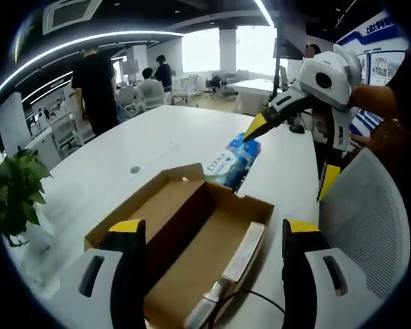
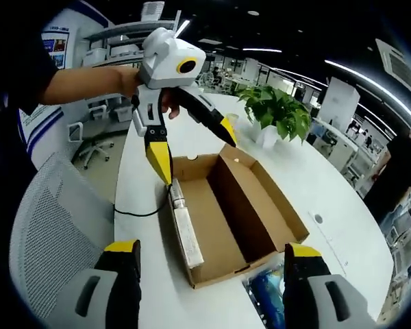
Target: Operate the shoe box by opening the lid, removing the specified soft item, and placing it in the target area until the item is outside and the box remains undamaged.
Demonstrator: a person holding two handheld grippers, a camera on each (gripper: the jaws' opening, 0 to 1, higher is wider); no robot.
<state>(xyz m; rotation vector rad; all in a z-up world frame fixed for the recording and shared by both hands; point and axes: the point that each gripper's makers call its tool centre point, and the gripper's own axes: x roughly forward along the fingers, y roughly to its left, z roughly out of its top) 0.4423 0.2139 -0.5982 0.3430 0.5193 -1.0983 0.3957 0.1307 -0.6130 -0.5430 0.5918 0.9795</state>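
An open brown cardboard shoe box (image 1: 192, 233) lies on the white table (image 1: 123, 147), its inside bare, with a white strip (image 1: 243, 250) along one long side. A blue soft packet (image 1: 231, 162) lies on the table just past the box's far end. My left gripper (image 1: 214, 229) hovers open over the box's near end. My right gripper (image 1: 292, 154) comes in from the right, open, one yellow tip by the packet. In the right gripper view the packet (image 2: 266, 296) lies low between my open right gripper's (image 2: 212, 250) jaws, and the left gripper (image 2: 195, 154) hangs open above the box (image 2: 226, 205).
A grey mesh chair (image 2: 48, 226) stands at the table's edge beside the box. A black cable (image 2: 133, 211) runs across the table to the box. A potted plant (image 2: 277, 110) stands on the table beyond it. People (image 1: 96, 82) stand among desks farther back.
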